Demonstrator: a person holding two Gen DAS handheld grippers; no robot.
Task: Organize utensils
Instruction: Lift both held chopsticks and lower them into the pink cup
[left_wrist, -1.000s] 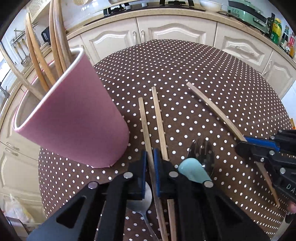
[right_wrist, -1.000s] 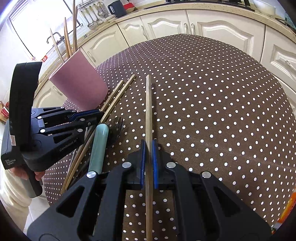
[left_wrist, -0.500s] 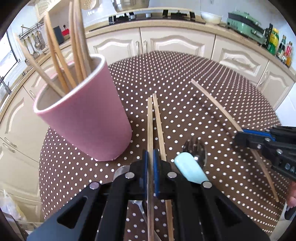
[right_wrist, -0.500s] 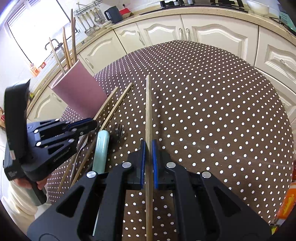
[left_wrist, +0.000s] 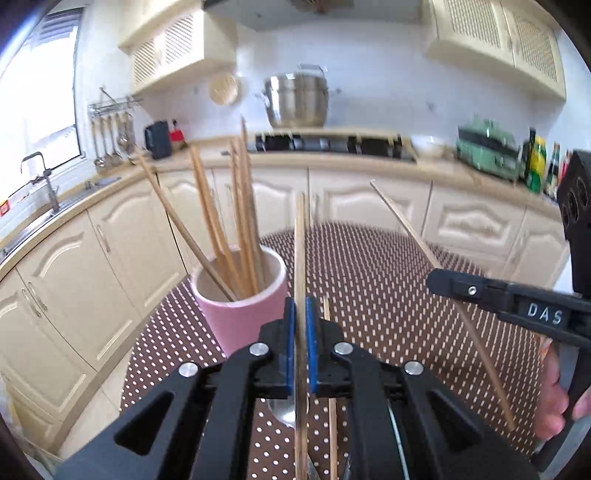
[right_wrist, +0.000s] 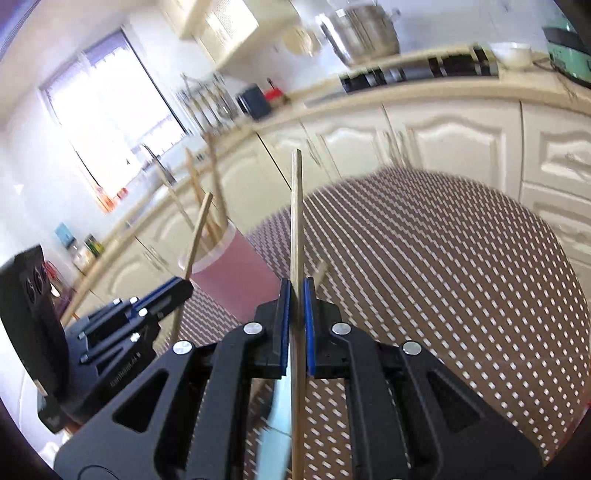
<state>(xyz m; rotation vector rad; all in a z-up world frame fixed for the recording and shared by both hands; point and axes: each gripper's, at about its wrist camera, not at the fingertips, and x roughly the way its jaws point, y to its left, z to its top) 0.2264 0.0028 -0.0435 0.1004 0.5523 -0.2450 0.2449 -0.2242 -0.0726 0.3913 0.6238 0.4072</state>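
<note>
My left gripper (left_wrist: 300, 314) is shut on a wooden chopstick (left_wrist: 300, 243), held off the table and pointing up and forward. Just left of it stands the pink cup (left_wrist: 242, 314) with several chopsticks (left_wrist: 221, 229) leaning in it. My right gripper (right_wrist: 297, 295) is shut on another chopstick (right_wrist: 296, 206), also raised; in the left wrist view it (left_wrist: 434, 282) shows at the right with its chopstick (left_wrist: 406, 225) slanting. The pink cup (right_wrist: 236, 280) sits left of the right gripper. One chopstick (left_wrist: 331, 410), a spoon bowl (left_wrist: 282, 415) and a pale blue handle (right_wrist: 279, 424) lie on the table below.
The round table has a brown polka-dot cloth (left_wrist: 369, 280). Cream kitchen cabinets (left_wrist: 461, 221) and a counter with a stove (left_wrist: 332, 144) curve behind it. A hand (left_wrist: 554, 402) holds the right gripper's handle at the right edge.
Both grippers have risen off the table and tilted upward, each lifting its chopstick. The left one backed away from the pink cup, which now looks smaller and upright.
</note>
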